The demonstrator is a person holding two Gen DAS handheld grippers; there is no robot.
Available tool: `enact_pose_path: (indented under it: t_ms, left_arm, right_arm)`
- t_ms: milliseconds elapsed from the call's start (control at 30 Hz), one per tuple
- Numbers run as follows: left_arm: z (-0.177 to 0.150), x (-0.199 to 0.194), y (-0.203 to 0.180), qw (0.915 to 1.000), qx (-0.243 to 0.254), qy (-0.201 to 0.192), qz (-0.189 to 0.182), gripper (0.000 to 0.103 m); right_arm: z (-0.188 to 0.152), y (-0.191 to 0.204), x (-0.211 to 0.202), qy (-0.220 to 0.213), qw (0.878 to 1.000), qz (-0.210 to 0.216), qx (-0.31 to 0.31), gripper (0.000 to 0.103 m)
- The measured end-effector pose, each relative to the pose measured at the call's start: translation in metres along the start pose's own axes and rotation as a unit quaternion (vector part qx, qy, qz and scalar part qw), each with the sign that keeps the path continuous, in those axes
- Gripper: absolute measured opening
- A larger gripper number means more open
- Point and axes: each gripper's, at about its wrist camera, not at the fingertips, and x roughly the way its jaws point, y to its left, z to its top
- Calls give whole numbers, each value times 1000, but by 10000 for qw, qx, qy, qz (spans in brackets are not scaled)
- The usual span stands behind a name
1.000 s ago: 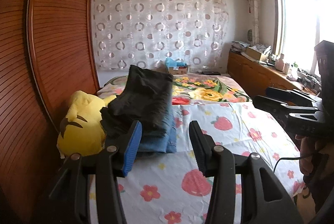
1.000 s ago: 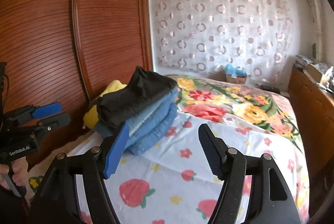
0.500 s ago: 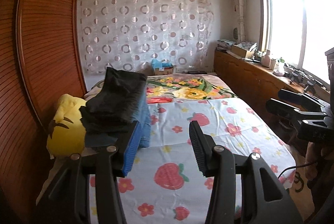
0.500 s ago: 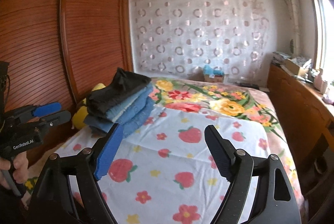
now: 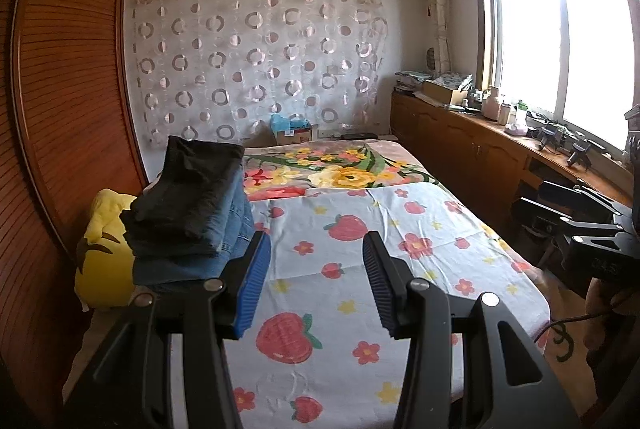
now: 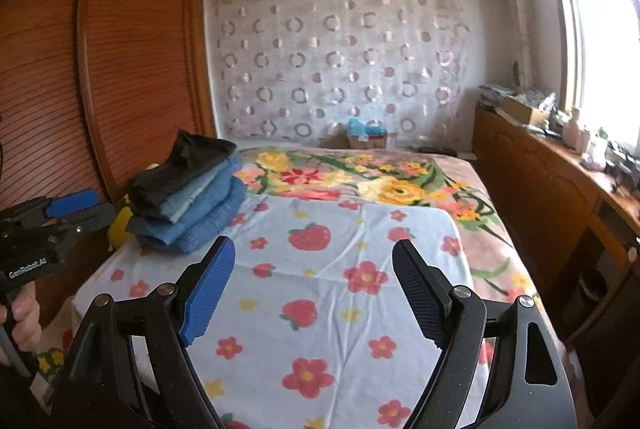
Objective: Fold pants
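Left wrist view: folded pants (image 5: 188, 205) sit stacked at the bed's (image 5: 400, 241) left edge. Left gripper (image 5: 316, 285) and right gripper (image 6: 312, 293) hover with jaws spread, empty, the right's just widened. Next probably means fetching another pair.

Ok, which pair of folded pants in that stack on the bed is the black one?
The top pair, the black pants, lying over the blue jeans on the stack; every pair beneath is blue denim.
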Motion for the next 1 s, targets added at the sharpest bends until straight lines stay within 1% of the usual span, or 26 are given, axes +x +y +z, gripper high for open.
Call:
enact_pose_path:
  t_ms: [233,567,733,1000]
  left_arm:
    - [3,-3,-2,10000,-18,-51,-24,47]
    - [20,-17,0,9996,-29,-270,5,47]
    - [20,-20,1,9995,-51,-307,16,47]
    - [19,-20,3,9995,-55,-307,34,48]
  right_arm:
    - [1,-9,-6,-57,9999,-119,61,84]
    - [12,-10,-28,-311,9991,-269,80,84]
    - [17,-7,-35,-413,9986,-317,13,84]
    - [17,-7,-34,-419,9986,-323,11,84]
